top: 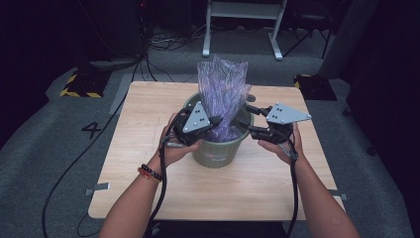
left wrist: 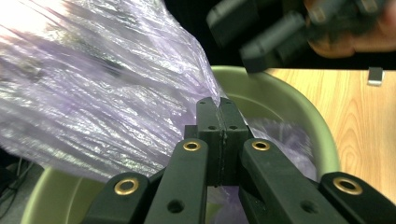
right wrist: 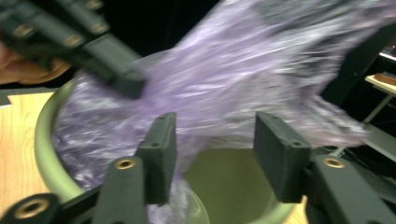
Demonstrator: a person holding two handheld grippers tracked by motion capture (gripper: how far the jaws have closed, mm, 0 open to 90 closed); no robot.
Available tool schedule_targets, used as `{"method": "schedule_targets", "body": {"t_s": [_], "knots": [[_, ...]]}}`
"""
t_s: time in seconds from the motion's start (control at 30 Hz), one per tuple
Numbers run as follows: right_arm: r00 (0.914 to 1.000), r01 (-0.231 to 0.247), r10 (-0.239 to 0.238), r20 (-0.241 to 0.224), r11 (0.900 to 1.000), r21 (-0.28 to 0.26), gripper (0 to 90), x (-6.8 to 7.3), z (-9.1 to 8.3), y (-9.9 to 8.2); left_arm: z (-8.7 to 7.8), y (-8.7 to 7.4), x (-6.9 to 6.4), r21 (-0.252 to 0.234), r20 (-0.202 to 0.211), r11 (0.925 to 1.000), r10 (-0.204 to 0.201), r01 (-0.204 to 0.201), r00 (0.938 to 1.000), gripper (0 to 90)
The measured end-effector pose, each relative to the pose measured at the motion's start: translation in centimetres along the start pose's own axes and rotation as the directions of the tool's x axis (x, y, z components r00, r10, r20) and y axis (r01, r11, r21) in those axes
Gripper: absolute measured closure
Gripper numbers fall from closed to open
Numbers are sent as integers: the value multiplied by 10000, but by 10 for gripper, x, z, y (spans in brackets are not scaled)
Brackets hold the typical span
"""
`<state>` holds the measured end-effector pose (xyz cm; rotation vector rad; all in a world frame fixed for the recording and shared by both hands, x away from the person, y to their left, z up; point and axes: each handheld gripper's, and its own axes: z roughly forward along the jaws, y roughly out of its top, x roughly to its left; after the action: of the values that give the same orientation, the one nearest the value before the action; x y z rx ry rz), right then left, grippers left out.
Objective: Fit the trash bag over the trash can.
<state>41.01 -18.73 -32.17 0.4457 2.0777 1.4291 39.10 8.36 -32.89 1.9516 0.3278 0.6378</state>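
Now lining bin [top: 218, 148] mid-table: left gripper [left wrist: 217, 114] clamped on bag [top: 223, 89], right gripper [right wrist: 212, 154] agape, empty. Next we regrip film at far rim.

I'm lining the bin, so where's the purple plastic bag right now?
In the high view the purple plastic bag stands up out of the green bin at the table's middle, between both grippers; the left gripper is pinching its edge.

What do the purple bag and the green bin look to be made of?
Translucent purple crinkled bag: thin plastic film, glossy, judging by fine creases and glints. Olive-green round bin: probably moulded plastic, smooth matte, with an even rolled rim; painted metal cannot be excluded.
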Motion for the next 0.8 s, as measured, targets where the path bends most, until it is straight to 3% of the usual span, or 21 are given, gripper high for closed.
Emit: {"method": "schedule_targets", "body": {"t_s": [0.13,0.23,0.47,0.53,0.63,0.67,0.8], "knots": [[9966,-800,806,171,9961,-359,343,-9,-3,13,-2,-7,-9,-111,-11,9996,277,-277,9996,898],[9928,-1172,1156,-302,9914,-580,332,-11,0,21,-1,-9,-13,3,93,9987,509,-509,9987,898],[9810,-1543,1467,-1271,9866,-521,306,-9,17,30,1,-10,-17,241,109,9971,715,-717,9974,898],[9814,-1523,1454,-1256,9872,-474,307,-8,20,31,2,-12,-19,293,96,9965,782,-785,9969,897],[9868,-1428,1401,-817,9893,-289,550,-3,29,32,4,-13,-22,386,-5,9950,918,-917,9958,896],[9868,-1428,1401,-817,9893,-289,550,-3,29,32,4,-14,-22,358,-3,9958,847,-846,9964,896],[9873,-1270,1236,-1001,9915,-281,784,2,32,29,3,-17,-23,283,-111,9961,838,-834,9964,886]]}}
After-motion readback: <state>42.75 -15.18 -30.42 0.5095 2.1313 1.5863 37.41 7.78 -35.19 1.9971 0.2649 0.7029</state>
